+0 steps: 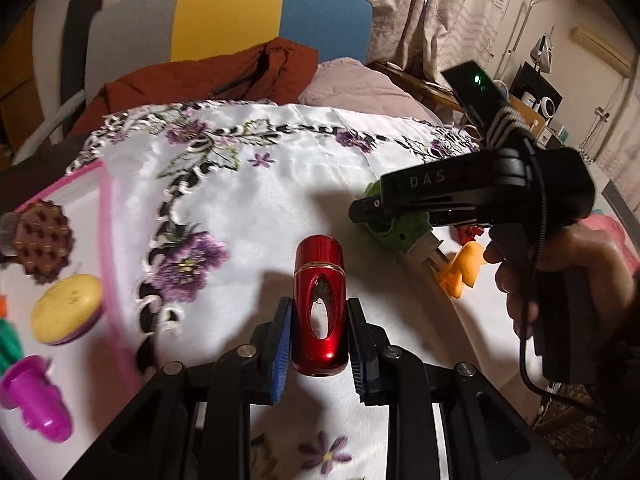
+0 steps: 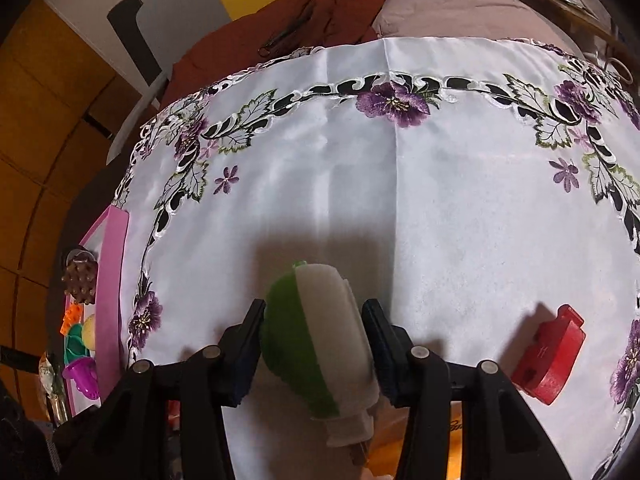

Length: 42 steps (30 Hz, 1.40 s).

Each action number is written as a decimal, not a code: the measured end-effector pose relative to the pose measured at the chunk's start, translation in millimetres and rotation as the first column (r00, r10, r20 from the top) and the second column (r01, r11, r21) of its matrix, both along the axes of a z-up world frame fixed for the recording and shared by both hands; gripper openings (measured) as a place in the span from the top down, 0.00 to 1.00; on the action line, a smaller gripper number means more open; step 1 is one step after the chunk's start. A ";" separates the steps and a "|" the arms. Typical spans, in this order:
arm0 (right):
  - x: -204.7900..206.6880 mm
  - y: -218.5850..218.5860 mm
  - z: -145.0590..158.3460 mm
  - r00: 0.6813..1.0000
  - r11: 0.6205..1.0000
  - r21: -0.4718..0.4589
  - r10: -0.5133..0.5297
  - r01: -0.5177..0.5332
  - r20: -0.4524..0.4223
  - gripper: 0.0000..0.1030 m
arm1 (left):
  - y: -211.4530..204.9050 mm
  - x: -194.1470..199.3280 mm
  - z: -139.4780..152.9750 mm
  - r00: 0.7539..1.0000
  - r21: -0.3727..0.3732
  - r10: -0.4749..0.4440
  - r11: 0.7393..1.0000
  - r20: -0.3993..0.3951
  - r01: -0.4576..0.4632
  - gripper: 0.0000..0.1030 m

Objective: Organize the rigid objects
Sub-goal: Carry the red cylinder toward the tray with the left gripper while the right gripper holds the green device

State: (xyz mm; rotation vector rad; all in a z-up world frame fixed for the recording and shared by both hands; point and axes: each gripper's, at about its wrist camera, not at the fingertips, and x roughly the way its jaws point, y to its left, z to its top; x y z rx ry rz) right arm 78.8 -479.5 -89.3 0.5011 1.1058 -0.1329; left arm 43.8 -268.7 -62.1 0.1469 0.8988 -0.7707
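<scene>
The red metal cylinder [image 1: 319, 306] with an oval cut-out sat between the blue pads of the left tool [image 1: 319, 350], which pinched it from both sides above the white embroidered cloth [image 1: 256, 208] on the bench. The left tool pointed forward and a little down.

The right tool [image 2: 314, 354] was closed on a green and white plastic piece [image 2: 320, 344] and held it over the cloth. From the left camera, this tool [image 1: 394, 228] came in from the right, nearly level, with a hand [image 1: 560, 280] around its grip. The letters "DAS" could be read on its black body.

An orange toy [image 1: 460, 272] lay near that hand, and a red block [image 2: 550, 354] lay on the cloth right of the right tool.

At the left edge of the cloth stood a pink-rimmed tray [image 1: 110, 260] with a yellow disc [image 1: 66, 308], a brown studded piece [image 1: 42, 246] and a purple cup [image 1: 36, 398]. The middle of the cloth, up to its flowered far border, lay bare.
</scene>
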 end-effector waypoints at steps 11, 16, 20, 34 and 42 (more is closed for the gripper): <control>0.5 -1.3 0.3 1.000 1.000 0.005 -0.004 0.004 0.000 0.53 | 43.6 -15.9 40.5 0.996 -0.038 0.064 0.997 0.056 -0.061 0.75; 1.2 0.4 -0.6 1.000 1.000 -0.009 0.007 -0.007 0.003 0.52 | 60.5 -19.1 48.7 0.994 -0.048 0.089 0.995 0.063 -0.086 0.75; 2.1 0.9 -0.8 1.000 1.000 -0.014 0.011 -0.010 0.006 0.52 | 73.0 -21.4 52.2 0.992 -0.058 0.106 0.993 0.063 -0.103 0.75; 2.4 10.6 -1.9 0.999 0.995 -0.091 0.049 -0.048 0.005 0.51 | 153.7 -13.6 45.8 0.965 -0.060 0.258 0.965 0.037 -0.256 0.75; 3.9 15.0 -2.7 0.998 0.989 -0.129 0.068 -0.068 -0.001 0.51 | 213.0 -9.8 41.0 0.931 -0.078 0.365 0.928 -0.005 -0.365 0.75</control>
